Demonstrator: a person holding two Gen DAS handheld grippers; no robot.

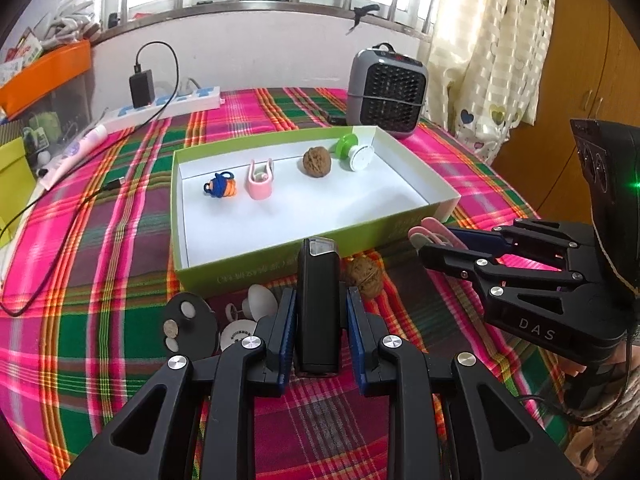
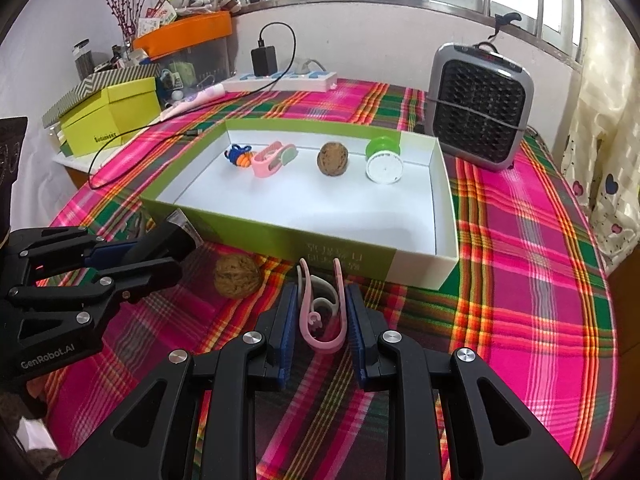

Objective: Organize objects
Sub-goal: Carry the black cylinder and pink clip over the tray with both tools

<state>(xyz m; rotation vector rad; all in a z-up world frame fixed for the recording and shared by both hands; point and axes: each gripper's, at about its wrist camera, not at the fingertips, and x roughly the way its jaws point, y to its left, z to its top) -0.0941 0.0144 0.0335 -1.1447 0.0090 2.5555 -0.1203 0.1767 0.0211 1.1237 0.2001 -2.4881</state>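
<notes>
My left gripper is shut on a black rectangular stick with a clear tip, held just in front of the green box. My right gripper is shut on a pink clip, near the box's front wall. Inside the box lie a blue-and-orange knot toy, another pink clip, a walnut and a green-and-white suction cup. A second walnut rests on the cloth between the grippers.
Left of my left gripper lie a black disc with coins and white suction cups. A grey heater stands behind the box at right. A power strip with charger and a yellow box sit at the back left.
</notes>
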